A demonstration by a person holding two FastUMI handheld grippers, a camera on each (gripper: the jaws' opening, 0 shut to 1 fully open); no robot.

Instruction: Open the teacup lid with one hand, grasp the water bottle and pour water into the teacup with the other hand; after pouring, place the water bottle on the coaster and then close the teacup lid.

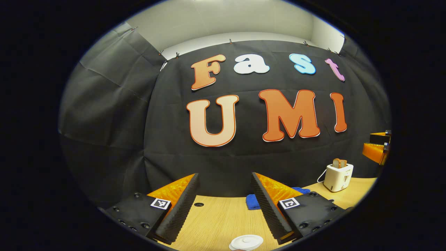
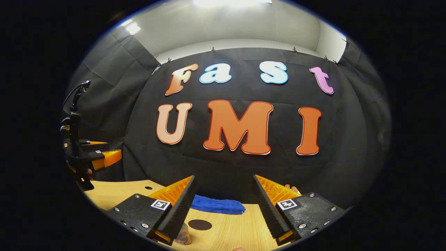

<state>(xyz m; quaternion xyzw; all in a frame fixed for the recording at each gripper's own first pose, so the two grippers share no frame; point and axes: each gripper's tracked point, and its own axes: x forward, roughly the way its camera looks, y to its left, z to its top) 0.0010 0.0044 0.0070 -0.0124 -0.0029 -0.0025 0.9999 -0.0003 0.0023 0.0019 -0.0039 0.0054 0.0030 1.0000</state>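
I hold both grippers, left (image 1: 224, 205) and right (image 2: 223, 205), wide and empty, poised above the teacup lid (image 1: 246, 242) and, probably, the bottle (image 2: 182, 235).

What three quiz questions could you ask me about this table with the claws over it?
1. True or false: the left claw grips the round white teacup lid.
2. What sticks out of the small white toaster? A) a spoon B) toast C) a flower
3. Fill in: in the right gripper view, the folded blue cloth lies on the light wooden table beyond the dark round ____.

Key: 1. False, it hangs open above the lid. 2. B. 3. coaster.
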